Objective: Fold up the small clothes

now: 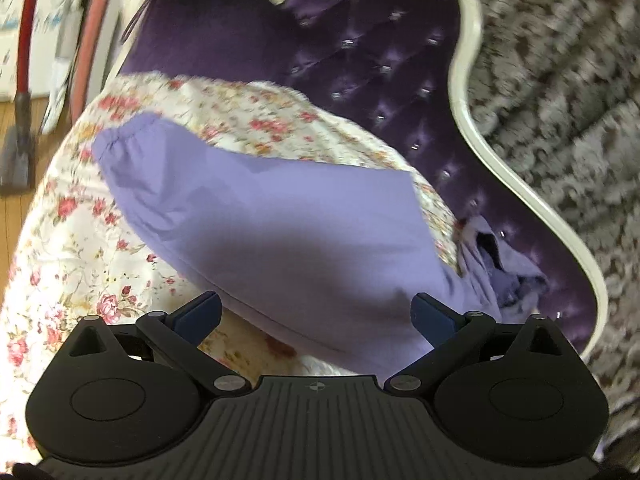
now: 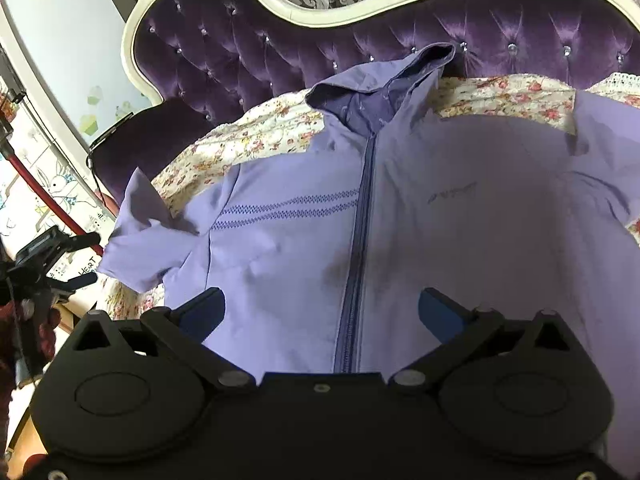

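Centrally, a lilac zip-up hooded jacket lies front-up on the floral bedspread, hood toward the tufted purple headboard. Right gripper hovers over its zipper, jaws apart, empty. Left gripper hovers above one sleeve, jaws likewise apart.

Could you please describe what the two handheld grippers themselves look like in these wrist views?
Both look alike: the left gripper and right gripper have matte black bodies with two rounded lobes, silver pivot pins, black linkage arms and dark blue jaws. The left one shows a ribbed centre plate with a small crosshair mark. No cables or sleeves are visible.
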The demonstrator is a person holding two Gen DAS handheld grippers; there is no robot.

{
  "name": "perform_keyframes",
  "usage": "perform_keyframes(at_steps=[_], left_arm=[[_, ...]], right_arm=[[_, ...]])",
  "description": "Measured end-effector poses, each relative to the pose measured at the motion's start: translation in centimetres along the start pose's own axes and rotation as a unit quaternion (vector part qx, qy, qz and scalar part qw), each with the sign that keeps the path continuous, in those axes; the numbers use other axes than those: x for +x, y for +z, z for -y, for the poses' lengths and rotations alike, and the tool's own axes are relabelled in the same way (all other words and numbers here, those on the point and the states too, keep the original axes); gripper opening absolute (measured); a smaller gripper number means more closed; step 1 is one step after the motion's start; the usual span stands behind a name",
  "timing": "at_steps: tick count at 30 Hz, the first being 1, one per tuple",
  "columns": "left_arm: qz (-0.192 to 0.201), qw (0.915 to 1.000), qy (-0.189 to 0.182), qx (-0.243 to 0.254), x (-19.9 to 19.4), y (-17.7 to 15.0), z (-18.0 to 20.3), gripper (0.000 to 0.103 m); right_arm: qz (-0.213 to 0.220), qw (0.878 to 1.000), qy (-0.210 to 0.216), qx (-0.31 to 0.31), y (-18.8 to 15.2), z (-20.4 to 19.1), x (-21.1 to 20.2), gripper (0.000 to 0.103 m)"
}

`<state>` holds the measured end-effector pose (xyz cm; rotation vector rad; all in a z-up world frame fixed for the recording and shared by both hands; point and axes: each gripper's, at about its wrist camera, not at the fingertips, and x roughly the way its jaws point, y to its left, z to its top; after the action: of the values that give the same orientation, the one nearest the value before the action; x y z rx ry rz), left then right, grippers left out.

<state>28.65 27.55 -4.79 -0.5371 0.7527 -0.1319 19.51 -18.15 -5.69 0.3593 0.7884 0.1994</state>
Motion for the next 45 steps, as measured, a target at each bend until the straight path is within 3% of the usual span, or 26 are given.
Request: perform_keyframes(at_steps=[8, 9, 10, 13, 15, 20, 25, 30, 32, 35, 39, 42, 45], left_arm=[[-0.016, 0.9977, -0.02, -0.062, 2.8, 0.0, -2.7, 0.097], [-0.015, 0.9979, -0.023, -0.059, 2.9, 0.1, -2.7, 0.078], [-0.016, 0.9982, -0.023, -0.054, 3.0, 0.3, -2.5, 0.051], [-0.012, 0.9997, -0.004, -0.019, 3.0, 1.1, -1.3, 0.017], [0.026, 0.9996, 0.002, 0.012, 2.0, 1.4, 0.1, 0.008], [0.09, 0.9913, 0.01, 0.096, -1.1, 2.2, 5.3, 0.007], [0.115, 0.9724, -0.014, 0.203, -2.8, 1.5, 12.8, 0.007], [0.1, 0.941, -0.046, 0.32, -2.0, -2.3, 20.3, 0.008], [0.082, 0.9243, -0.053, 0.369, -0.7, -4.7, 22.7, 0.008], [0.054, 0.8994, -0.047, 0.431, 1.6, -8.7, 24.7, 0.009], [0.011, 0.8757, -0.028, 0.482, 5.3, -13.3, 24.8, 0.012], [-0.011, 0.8657, -0.012, 0.5, 6.7, -15.5, 23.2, 0.034], [-0.013, 0.8707, -0.014, 0.491, 6.1, -16.4, 21.4, 0.049]], right_arm=[[-0.004, 1.0, -0.004, -0.005, -0.2, -0.2, 0.3, 0.103], [-0.005, 1.0, -0.006, -0.006, -0.2, -0.1, 0.4, 0.103], [-0.007, 1.0, -0.007, -0.007, -0.3, -0.2, 0.5, 0.103], [-0.011, 1.0, -0.007, -0.006, -0.5, -0.1, 0.6, 0.103], [-0.012, 1.0, -0.006, -0.005, -0.7, 0.0, 0.5, 0.103], [-0.008, 1.0, -0.009, 0.002, -1.2, 0.4, 0.0, 0.103], [-0.007, 1.0, -0.009, 0.013, -1.9, 1.2, -0.8, 0.103], [-0.004, 1.0, -0.015, 0.023, -2.8, 2.2, -2.0, 0.103], [-0.002, 0.999, -0.019, 0.029, -3.0, 2.8, -2.5, 0.103], [0.002, 0.999, -0.023, 0.04, -3.2, 3.7, -3.3, 0.103], [0.009, 0.998, -0.031, 0.047, -3.3, 4.5, -4.1, 0.102], [0.012, 0.998, -0.036, 0.048, -3.2, 4.7, -4.3, 0.102], [0.02, 0.998, -0.041, 0.042, -2.7, 4.7, -4.4, 0.102]])
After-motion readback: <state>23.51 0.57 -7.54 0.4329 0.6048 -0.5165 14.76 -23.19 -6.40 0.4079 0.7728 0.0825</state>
